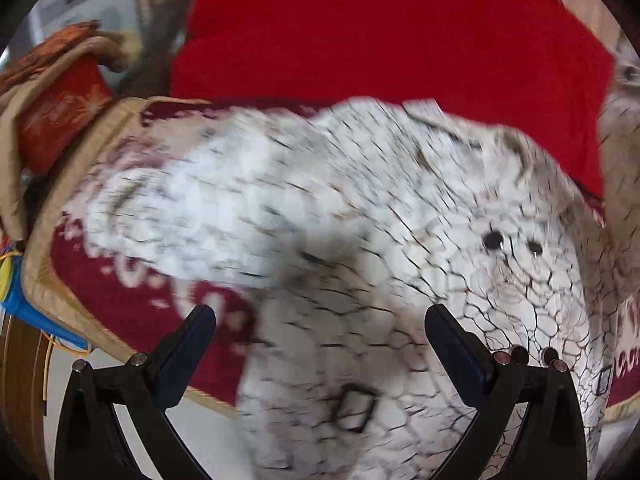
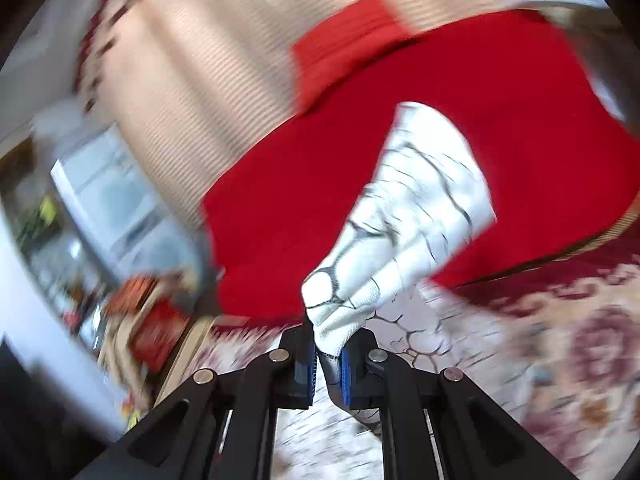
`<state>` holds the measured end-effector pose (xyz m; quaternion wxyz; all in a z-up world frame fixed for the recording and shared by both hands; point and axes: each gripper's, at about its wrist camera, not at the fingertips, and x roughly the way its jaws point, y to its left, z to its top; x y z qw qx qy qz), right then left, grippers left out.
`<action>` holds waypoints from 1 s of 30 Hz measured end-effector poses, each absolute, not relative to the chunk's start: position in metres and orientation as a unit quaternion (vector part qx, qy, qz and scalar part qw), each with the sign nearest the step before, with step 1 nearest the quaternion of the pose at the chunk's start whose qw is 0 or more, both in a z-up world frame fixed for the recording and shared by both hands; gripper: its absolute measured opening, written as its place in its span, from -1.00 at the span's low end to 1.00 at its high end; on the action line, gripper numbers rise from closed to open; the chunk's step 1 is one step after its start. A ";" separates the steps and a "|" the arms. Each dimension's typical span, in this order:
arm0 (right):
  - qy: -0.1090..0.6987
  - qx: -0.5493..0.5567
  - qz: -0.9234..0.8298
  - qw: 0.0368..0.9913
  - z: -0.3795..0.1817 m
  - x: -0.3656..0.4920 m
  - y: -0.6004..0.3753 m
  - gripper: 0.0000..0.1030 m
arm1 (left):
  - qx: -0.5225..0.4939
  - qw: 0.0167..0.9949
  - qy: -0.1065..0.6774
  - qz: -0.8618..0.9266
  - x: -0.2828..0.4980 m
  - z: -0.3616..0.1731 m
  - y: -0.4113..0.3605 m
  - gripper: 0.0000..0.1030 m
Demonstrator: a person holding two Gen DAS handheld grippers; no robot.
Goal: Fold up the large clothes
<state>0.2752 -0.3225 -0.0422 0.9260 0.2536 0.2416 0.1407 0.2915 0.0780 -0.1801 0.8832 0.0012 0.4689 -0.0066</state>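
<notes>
Gripping a fold of the white garment with its black crackle print [image 2: 424, 200], your right gripper [image 2: 328, 364] is lifting it over the red sofa [image 2: 500, 100] while your left gripper [image 1: 320, 320] is hovering open, the folding barely begun.

Support surface: a sofa seat covered by a dark red cover [image 1: 132, 304] with a pale floral pattern and tan piping along its near edge. Behind it stands a bright red back cushion [image 1: 380, 40]. Lying directly on the cover is a white garment [image 1: 360, 216] printed with thin black crackle lines and bearing two dark buttons; it spreads from the left across to the right of the seat. At the far left sits an orange patterned cushion [image 1: 60, 112].
</notes>
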 end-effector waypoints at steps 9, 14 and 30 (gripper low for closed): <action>0.456 0.102 0.188 0.864 -0.180 0.336 -0.136 -0.66 | 0.009 0.900 0.433 0.040 0.265 -0.160 0.125 1.00; 0.541 0.119 0.206 0.807 -0.237 0.326 -0.151 -0.66 | -0.012 0.900 0.435 0.021 0.264 -0.164 0.125 1.00; 0.449 0.251 0.315 0.797 -0.207 0.294 -0.228 -0.36 | -0.069 0.870 0.481 -0.085 0.285 -0.176 0.076 1.00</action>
